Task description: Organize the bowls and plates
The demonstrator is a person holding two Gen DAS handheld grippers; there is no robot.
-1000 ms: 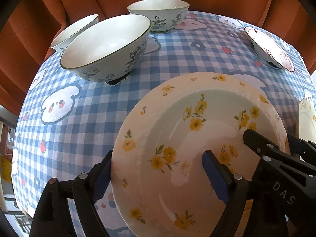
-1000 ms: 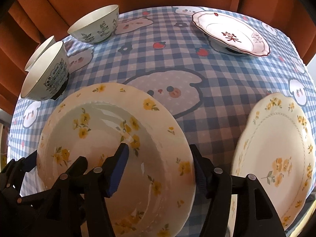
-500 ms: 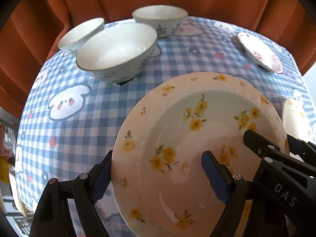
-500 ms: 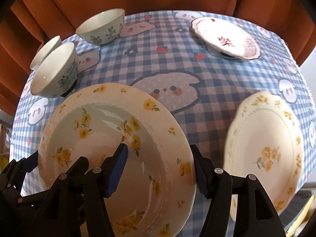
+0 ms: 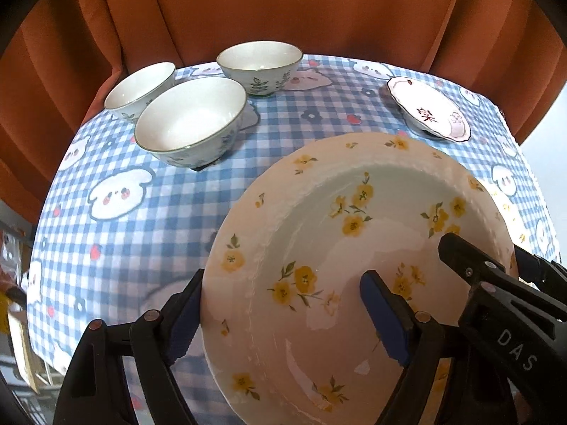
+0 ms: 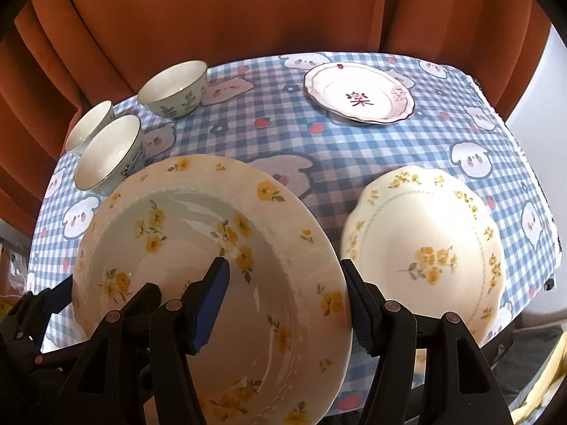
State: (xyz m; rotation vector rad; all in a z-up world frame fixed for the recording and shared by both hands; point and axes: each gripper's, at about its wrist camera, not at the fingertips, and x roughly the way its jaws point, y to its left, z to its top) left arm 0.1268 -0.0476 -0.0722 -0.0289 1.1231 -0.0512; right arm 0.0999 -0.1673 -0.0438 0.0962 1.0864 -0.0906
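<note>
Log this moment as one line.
held: deep floral plate | left gripper: gripping rim | right gripper: gripping opposite rim | plate: lifted above tablecloth

Three bowls [image 5: 191, 124], three plates [image 6: 212, 265]

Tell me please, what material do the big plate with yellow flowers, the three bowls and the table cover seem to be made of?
Big plate: likely glazed ceramic; glossy, with sharp light reflections and a printed floral pattern.
Three bowls: probably glazed ceramic or porcelain too; smooth white insides, thin dark rims, painted leaves outside.
Table cover: looks like printed fabric or soft vinyl; matte blue check; I cannot tell which.
</note>
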